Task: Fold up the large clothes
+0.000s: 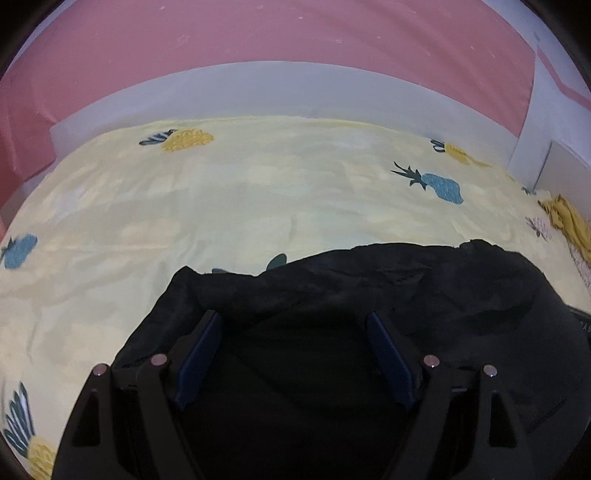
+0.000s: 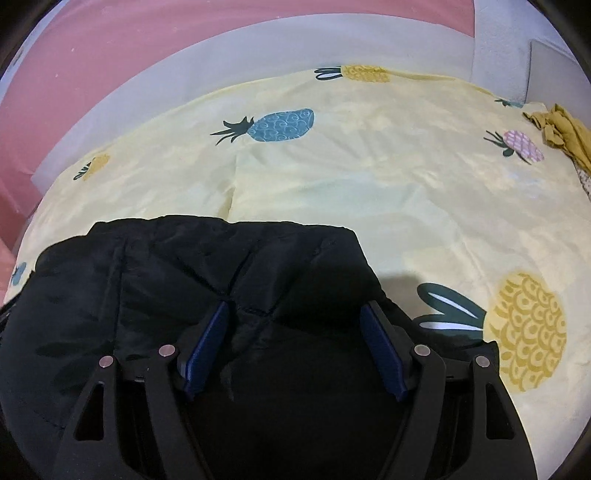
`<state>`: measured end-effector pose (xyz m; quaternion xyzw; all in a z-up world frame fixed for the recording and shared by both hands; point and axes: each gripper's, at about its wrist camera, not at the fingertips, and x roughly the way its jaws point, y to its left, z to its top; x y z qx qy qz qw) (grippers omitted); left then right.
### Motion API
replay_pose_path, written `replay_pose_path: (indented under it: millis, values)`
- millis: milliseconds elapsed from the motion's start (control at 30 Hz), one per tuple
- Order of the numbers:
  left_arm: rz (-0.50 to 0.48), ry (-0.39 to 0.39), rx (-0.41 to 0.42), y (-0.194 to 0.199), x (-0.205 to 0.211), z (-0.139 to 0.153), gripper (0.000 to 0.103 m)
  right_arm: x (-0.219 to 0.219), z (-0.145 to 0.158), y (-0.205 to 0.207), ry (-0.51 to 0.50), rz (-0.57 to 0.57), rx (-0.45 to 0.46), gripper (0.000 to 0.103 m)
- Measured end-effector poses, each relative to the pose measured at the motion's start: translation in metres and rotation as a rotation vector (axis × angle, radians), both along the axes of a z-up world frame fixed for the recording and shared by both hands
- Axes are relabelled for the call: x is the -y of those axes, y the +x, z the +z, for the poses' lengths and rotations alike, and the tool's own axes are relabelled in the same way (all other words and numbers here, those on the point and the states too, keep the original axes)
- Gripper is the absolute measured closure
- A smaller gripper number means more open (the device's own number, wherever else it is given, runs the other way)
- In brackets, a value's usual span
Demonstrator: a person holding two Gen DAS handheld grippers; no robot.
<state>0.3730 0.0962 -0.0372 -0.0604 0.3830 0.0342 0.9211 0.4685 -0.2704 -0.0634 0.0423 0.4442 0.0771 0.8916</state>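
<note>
A black quilted garment (image 1: pixel 369 288) lies on a yellow bed sheet with pineapple prints (image 1: pixel 258 192). In the left wrist view my left gripper (image 1: pixel 295 319) hovers over the garment's near part, its blue pads (image 1: pixel 201 354) wide apart with only flat cloth below them. In the right wrist view the same black garment (image 2: pixel 184 266) fills the lower left. My right gripper (image 2: pixel 297 308) stands open above it, and its blue pads (image 2: pixel 382 350) pinch no fold. The garment's far edge runs across both views.
A crumpled mustard-yellow cloth (image 2: pixel 565 133) lies at the bed's far right, also seen as a mustard cloth (image 1: pixel 569 221) in the left wrist view. A pale bed frame (image 1: pixel 258 92) and a pink wall (image 1: pixel 258 33) lie beyond the sheet.
</note>
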Motion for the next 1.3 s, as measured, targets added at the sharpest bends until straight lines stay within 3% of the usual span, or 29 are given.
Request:
replay_pose_path:
  millis: [767,933,1033,1200,1300]
  values:
    - [0.014,0.003,0.001,0.005,-0.001,-0.007,0.019,-0.004,-0.006,-0.003,-0.029,-0.032,0.043,0.03]
    - [-0.004,-0.016,-0.047,0.01,-0.005,0.005,0.02,0.005,0.013,-0.005,0.011,-0.031,0.013,0.03]
    - [-0.004,-0.048,-0.055,0.004,-0.008,0.019,0.02,0.011,0.04,-0.021,0.031,-0.026,0.075,0.03]
    - [-0.053,-0.088,0.059,-0.035,-0.01,0.064,0.02,0.022,0.077,-0.076,0.116,0.019,0.177,0.03]
    - [-0.066,-0.054,0.173,-0.076,-0.016,0.077,0.02,0.019,0.072,-0.107,0.105,0.063,0.195,0.03]
